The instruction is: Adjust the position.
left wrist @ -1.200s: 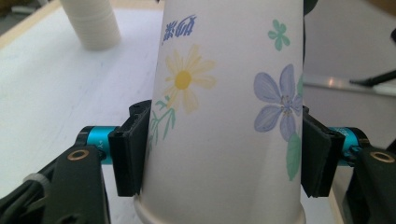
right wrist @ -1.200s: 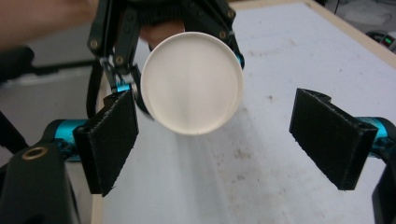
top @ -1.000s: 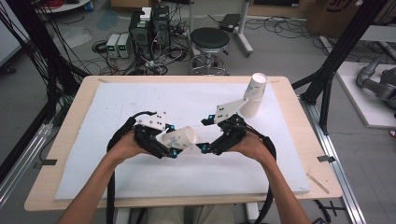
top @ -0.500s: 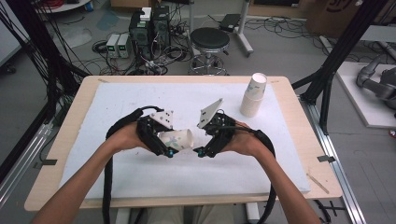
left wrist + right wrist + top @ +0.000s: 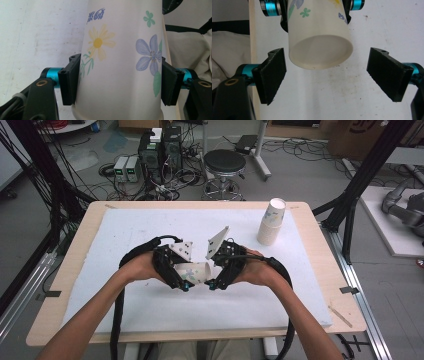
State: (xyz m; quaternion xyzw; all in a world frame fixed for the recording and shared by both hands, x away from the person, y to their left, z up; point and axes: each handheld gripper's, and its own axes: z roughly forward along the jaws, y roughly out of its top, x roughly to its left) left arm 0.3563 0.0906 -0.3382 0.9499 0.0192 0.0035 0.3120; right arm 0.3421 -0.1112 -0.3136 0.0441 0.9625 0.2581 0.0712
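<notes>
A white paper cup (image 5: 194,271) with printed flowers lies level above the white mat, held between the two hands. My left gripper (image 5: 184,281) is shut on the flowered cup (image 5: 120,65), both pads pressing its sides near the rim. My right gripper (image 5: 212,281) faces it from the right and stands open. In the right gripper view the cup's base (image 5: 320,53) points at the camera, between and just beyond the spread pads (image 5: 272,75), which do not touch it.
A stack of paper cups (image 5: 271,221) stands at the back right of the white mat (image 5: 125,230). The wooden table edge (image 5: 320,235) runs beyond it. A stool (image 5: 225,165) and electronics sit on the floor behind the table.
Both hands have drawn closer together near the middle of the mat. The right gripper has come left toward the cup's base, away from the cup stack.
</notes>
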